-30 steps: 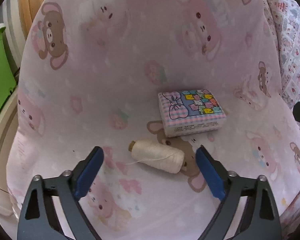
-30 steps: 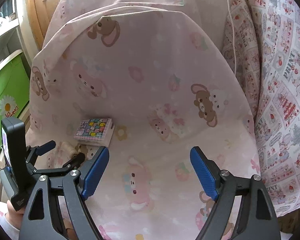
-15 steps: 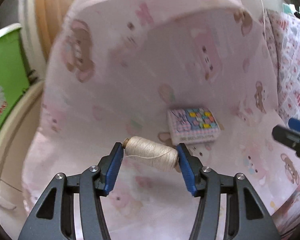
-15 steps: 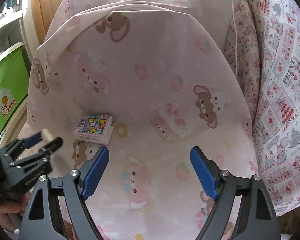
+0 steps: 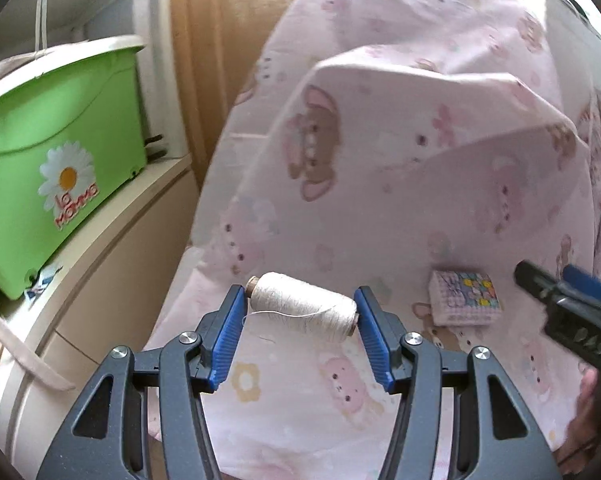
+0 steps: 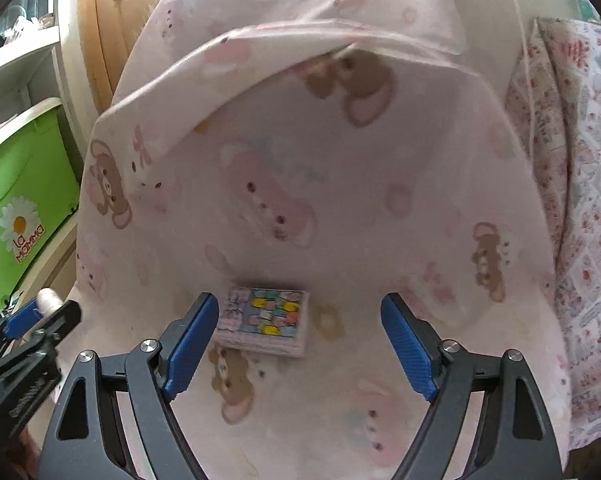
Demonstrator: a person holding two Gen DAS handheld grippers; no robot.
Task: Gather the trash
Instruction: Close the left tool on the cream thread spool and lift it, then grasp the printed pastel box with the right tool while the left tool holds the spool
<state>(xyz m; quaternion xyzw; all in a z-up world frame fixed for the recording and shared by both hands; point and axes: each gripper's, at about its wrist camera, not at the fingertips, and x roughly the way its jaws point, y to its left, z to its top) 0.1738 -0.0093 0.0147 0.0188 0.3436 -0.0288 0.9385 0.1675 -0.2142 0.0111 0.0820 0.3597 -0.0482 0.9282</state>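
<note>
Crosswise, thread spool (image 5: 302, 307) between left fingers (image 5: 230, 334)

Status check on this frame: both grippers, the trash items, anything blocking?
Left gripper shut on thread spool, lifted clear of the pink sheet. Right gripper open, tissue pack ahead between its fingers, not gripped. Nothing in the way.

Pink bear-print sheet (image 6: 380, 240); small patterned packet (image 6: 264, 322) flat upon it

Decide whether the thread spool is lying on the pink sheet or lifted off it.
Lifted. The thread spool hangs sideways, clamped end to end in the left hand-held gripper, above the pink sheet.
</note>
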